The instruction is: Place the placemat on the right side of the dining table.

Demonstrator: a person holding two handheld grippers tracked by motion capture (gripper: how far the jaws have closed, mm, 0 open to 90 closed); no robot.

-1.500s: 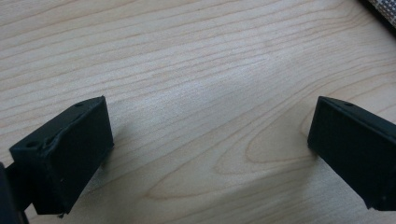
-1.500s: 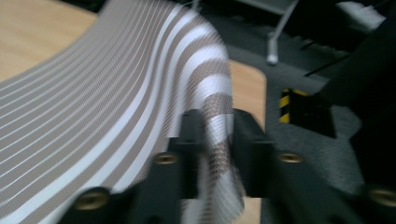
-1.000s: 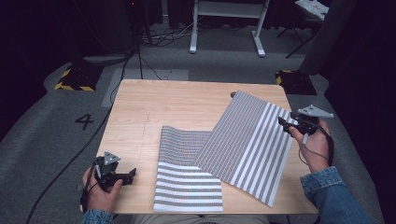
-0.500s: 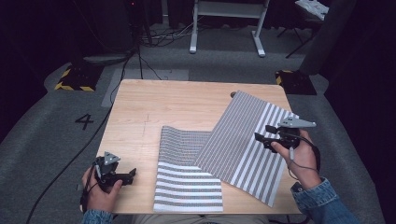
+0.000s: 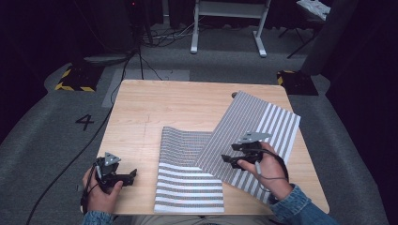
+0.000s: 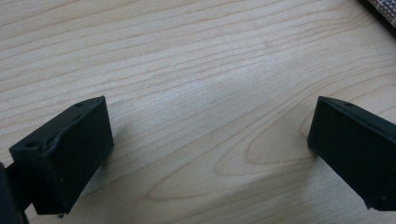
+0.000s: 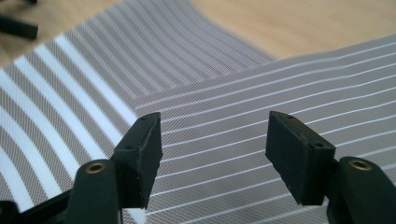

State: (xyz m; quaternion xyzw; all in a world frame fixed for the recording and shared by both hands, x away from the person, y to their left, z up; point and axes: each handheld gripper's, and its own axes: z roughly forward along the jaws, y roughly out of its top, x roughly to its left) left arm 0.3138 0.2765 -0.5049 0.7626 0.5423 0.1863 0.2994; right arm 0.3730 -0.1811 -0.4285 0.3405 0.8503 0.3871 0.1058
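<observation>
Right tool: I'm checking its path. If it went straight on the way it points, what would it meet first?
Probably the striped cloth: the right tool, open and empty, hangs just over its upper folded layer.

The grey-and-white striped woven cloth (image 5: 256, 136) lies in the right half of the high view, a flat rectangle turned diagonally, its upper corner near the table's far right edge and its lower left edge overlapping the second striped cloth (image 5: 187, 183). That one lies flat at lower centre, square to the near edge, with broad white bands in front and finer stripes behind.
</observation>
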